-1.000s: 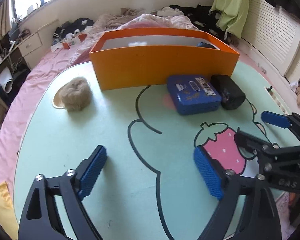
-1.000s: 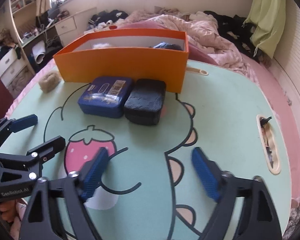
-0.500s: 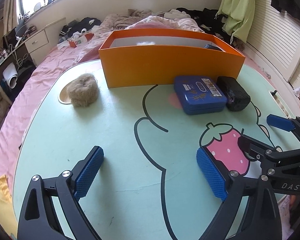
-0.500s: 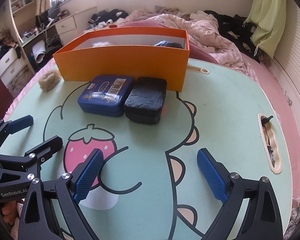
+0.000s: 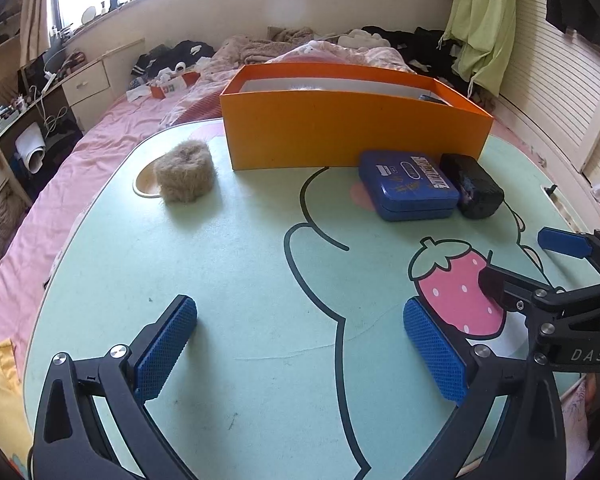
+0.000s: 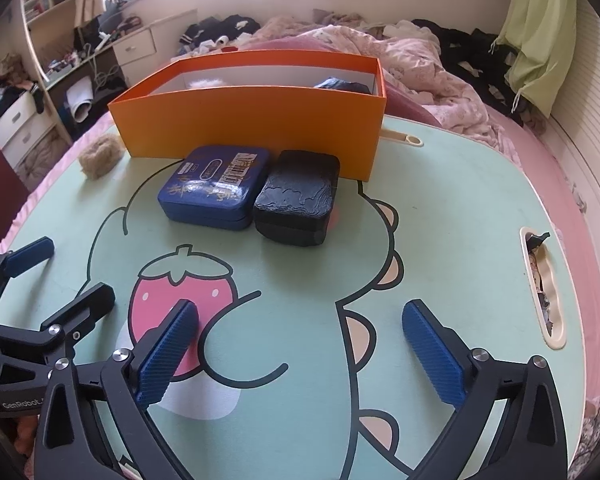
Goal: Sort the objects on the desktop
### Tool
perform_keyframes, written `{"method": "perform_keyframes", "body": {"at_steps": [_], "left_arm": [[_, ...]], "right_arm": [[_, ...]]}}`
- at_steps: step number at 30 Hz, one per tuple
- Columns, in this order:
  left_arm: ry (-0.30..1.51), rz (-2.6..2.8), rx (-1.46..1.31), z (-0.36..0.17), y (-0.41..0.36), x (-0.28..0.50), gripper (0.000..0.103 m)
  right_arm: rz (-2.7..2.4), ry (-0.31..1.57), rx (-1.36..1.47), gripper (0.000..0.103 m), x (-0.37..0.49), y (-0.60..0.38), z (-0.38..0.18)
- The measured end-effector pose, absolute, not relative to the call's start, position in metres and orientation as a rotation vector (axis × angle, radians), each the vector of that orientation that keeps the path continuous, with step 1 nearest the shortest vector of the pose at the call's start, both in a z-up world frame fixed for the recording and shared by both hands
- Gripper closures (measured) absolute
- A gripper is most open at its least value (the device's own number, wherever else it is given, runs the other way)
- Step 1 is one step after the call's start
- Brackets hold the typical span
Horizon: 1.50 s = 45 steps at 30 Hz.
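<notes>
Blue-padded left claw (image 5: pixel 300 344) and right claw (image 6: pixel 300 350) both opening wide, empty.

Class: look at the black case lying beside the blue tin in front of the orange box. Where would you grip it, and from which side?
Probably the black case across its near and far ends, from above. It lies flat; the blue tin crowds one long side, so little room remains there, and the orange box stands close behind. The right gripper, opening and empty, faces it most directly.
</notes>
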State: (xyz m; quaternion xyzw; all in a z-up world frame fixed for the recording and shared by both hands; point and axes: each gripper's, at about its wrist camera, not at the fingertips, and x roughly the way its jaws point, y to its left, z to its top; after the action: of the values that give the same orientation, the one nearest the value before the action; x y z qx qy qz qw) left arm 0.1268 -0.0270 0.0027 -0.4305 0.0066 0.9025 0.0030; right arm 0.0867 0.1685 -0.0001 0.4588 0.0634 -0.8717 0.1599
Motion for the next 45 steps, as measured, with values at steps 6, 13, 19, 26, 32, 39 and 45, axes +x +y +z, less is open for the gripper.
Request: {"method": "perform_keyframes", "body": {"at_steps": [6,13,19,26,32,39,45], "left_arm": [[0.022,2.841,-1.31,0.0024,-0.0269,0.1279,0.0],[0.015,2.863,-1.28,0.0015,-0.0265,0.1285,0.0],[0.015,2.865,-1.278,0.0016,-0.027,0.1288,0.0],[0.015,2.865,-1.278,0.0015,-0.027,0.129,0.0],[0.014,2.865,-1.278,0.0016,-0.027,0.1291,0.0],[0.014,2.865,-1.278,0.0014,-0.027,0.1292,0.0],[0.013,2.865,-1.276,0.0013,-0.0268,0.1289,0.0]], "right_arm": [[-2.492,0.179,1.311,0.0,0.0869,0.1684,-0.0002],[-2.499,0.175,1.311,0.0,0.086,0.1687,0.0011],[-2.499,0.175,1.311,0.0,0.0859,0.1689,0.0012],[-2.499,0.175,1.311,0.0,0.086,0.1689,0.0012],[-2.499,0.175,1.311,0.0,0.0862,0.1689,0.0011],[-2.499,0.173,1.311,0.0,0.0863,0.1687,0.0013],[-2.5,0.088,1.298,0.001,0.0808,0.1744,0.0075]]}}
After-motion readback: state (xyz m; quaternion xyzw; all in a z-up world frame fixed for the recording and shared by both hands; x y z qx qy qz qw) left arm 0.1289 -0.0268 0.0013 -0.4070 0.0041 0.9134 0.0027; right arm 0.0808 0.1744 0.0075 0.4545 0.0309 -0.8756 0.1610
